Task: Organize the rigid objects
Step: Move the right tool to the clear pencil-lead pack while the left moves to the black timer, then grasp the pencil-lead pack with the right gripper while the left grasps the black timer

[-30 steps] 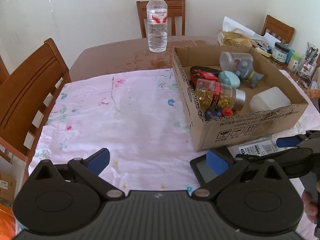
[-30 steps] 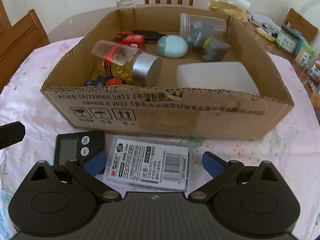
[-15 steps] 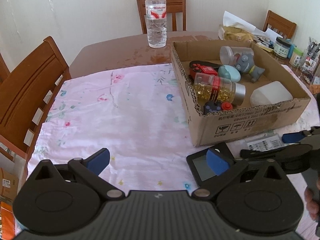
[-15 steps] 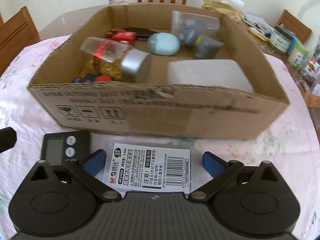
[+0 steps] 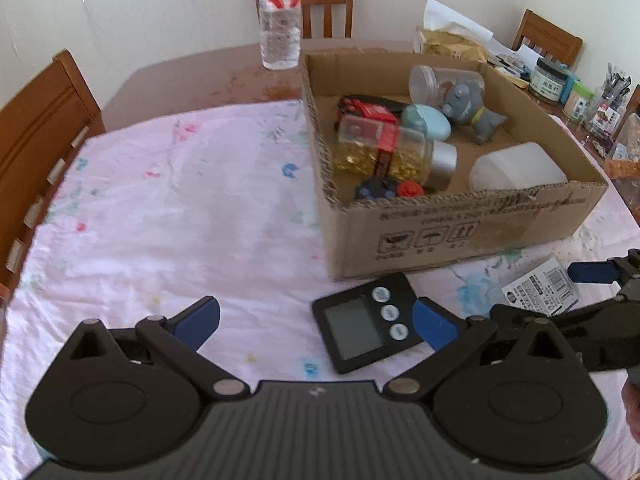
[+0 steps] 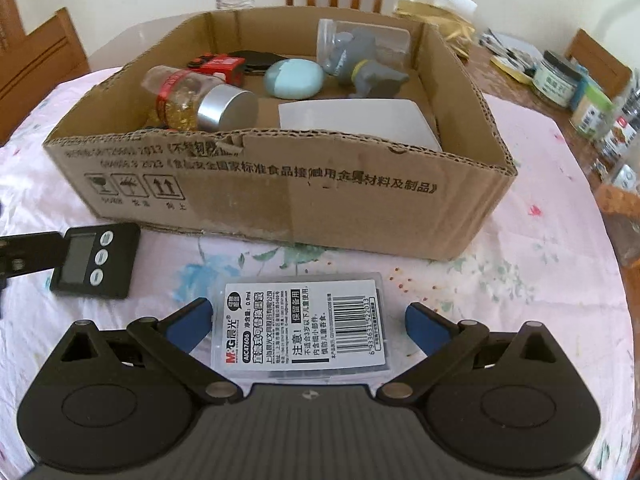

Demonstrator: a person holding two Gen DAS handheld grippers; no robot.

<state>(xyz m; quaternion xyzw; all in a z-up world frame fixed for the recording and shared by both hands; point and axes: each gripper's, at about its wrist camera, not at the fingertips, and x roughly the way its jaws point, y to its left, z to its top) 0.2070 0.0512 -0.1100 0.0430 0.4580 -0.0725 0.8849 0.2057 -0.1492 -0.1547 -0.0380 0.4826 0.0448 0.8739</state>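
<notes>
Pink floral tablecloth, brown cardboard box, black timer, blue-tipped claws.

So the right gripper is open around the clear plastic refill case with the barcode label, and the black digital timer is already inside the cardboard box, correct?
Not quite. The black digital timer lies on the pink floral cloth outside the cardboard box, in front of its near wall, as the right wrist view shows. The right gripper is indeed open around the clear plastic refill case.

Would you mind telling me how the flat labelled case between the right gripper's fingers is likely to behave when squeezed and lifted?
The case looks like thin clear plastic, so probably light and stiff. Its glossy sides may slip in the pads. Lying flat on the cloth, it offers low edges, so the open right hand-held gripper likely needs a low grip.
</notes>
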